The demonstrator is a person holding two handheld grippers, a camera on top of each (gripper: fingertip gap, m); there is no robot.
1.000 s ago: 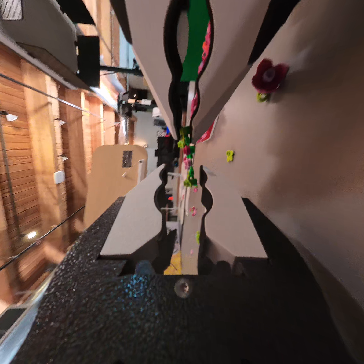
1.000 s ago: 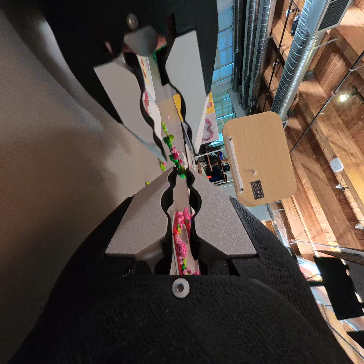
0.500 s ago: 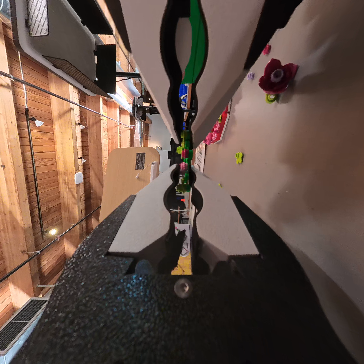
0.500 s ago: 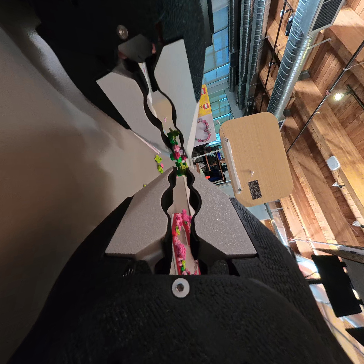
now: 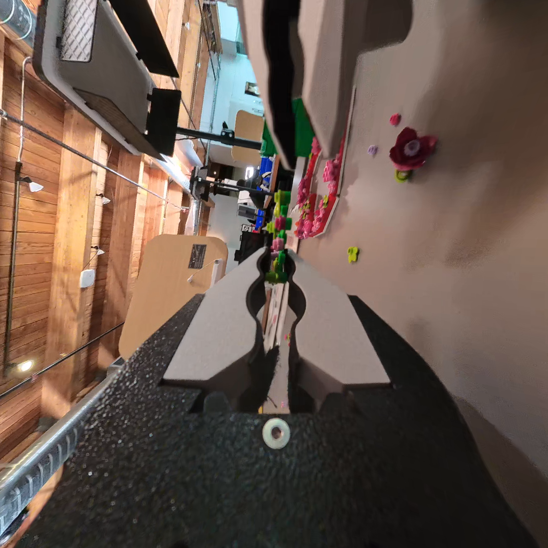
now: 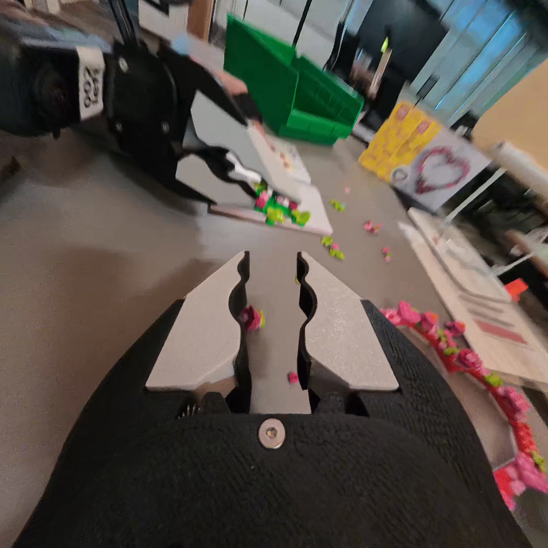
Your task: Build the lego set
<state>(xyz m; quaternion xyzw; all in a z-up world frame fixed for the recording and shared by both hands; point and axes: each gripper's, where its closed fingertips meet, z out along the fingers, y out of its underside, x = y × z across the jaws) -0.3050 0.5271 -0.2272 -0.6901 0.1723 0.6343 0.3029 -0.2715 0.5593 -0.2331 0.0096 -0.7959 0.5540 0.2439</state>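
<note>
Item — flower sprig (image 5: 277,237), green and pink: half a second ago pinched by both my grippers, now clamped in my left gripper (image 5: 277,257) alone above the table (image 5: 444,296), my right gripper (image 6: 272,255) drawn back, parted, empty — joining likely done.

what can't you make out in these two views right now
- Left wrist view: the green and pink flower strip in the left gripper; its held end is hidden between the fingers.
- Right wrist view: motion blur smears the loose pieces and set box.
- Right wrist view: the red heart frame is cut off by the right edge.
</note>
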